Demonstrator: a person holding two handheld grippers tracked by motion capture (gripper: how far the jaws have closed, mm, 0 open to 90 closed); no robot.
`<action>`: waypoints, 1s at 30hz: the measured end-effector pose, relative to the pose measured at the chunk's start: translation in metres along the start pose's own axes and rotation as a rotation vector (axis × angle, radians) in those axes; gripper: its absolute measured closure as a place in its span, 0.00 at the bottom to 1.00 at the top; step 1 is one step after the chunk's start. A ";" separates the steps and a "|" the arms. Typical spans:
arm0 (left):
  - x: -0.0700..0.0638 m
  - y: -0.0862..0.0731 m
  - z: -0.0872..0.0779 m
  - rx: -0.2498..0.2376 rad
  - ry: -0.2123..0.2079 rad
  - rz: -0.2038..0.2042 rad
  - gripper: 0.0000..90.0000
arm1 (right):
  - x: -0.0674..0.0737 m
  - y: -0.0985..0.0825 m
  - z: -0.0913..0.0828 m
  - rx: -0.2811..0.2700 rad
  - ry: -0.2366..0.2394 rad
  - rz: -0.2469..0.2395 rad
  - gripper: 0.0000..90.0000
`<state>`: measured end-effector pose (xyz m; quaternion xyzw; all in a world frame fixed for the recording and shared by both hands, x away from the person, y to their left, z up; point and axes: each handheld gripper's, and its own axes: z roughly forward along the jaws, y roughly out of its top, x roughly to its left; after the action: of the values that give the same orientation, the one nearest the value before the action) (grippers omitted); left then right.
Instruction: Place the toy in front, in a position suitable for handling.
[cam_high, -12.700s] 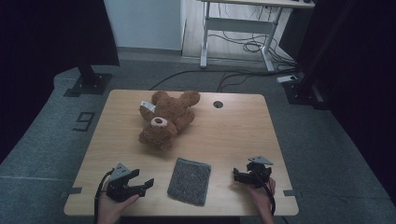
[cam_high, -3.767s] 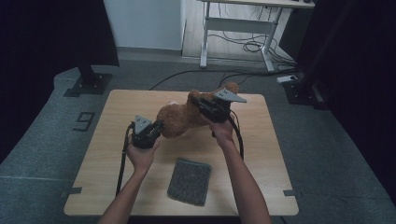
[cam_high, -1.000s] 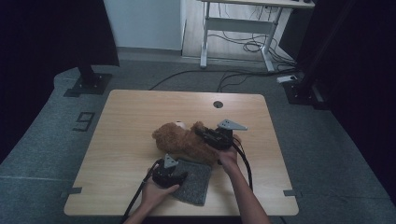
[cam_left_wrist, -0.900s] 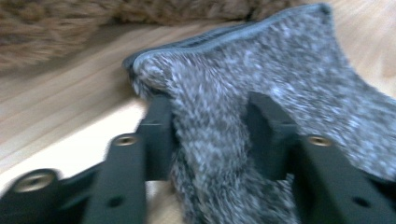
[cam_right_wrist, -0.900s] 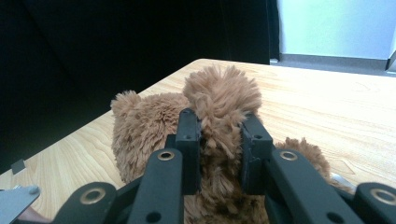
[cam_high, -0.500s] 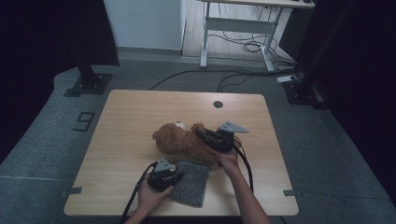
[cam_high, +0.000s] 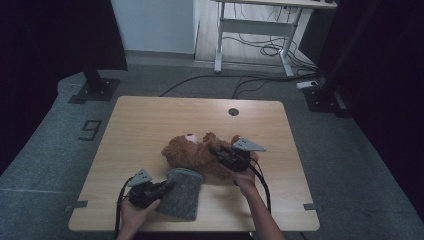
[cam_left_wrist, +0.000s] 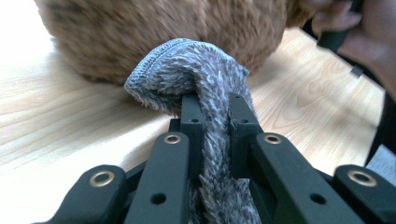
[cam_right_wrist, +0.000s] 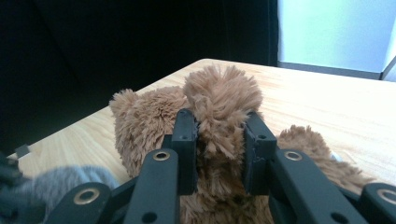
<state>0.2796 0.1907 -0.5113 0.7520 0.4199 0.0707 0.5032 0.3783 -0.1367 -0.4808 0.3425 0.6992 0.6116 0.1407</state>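
A brown teddy bear lies on its side in the middle of the wooden table. My right gripper is shut on a plush limb of the bear, the fur bulging between the black fingers. A grey fuzzy cloth lies near the front edge, its far edge lifted and curled against the bear. My left gripper has just closed on that cloth, which is pinched between its fingers. In the left gripper view the bear's body lies right behind the cloth.
A round cable hole sits near the table's far edge. Beyond the table are a white desk frame with floor cables and a black stand base at the left. Bare wood spreads over the left and far parts of the table.
My left gripper has closed on the grey cloth and drawn back to the left, lifting the cloth's edge up by the bear. The right gripper and the bear have stayed put.
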 end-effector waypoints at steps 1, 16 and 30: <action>0.003 0.002 -0.006 -0.015 -0.005 -0.009 0.89 | 0.000 -0.001 -0.001 -0.001 0.002 0.000 0.79; 0.008 0.011 -0.049 -0.131 -0.023 -0.043 0.88 | -0.009 -0.030 -0.023 -0.038 0.090 0.108 0.79; -0.004 0.020 -0.065 -0.188 -0.020 -0.032 0.88 | -0.002 -0.034 -0.027 -0.046 0.090 0.102 0.78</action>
<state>0.2541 0.2306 -0.4623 0.6953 0.4184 0.0943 0.5767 0.3526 -0.1588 -0.5080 0.3464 0.6721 0.6489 0.0855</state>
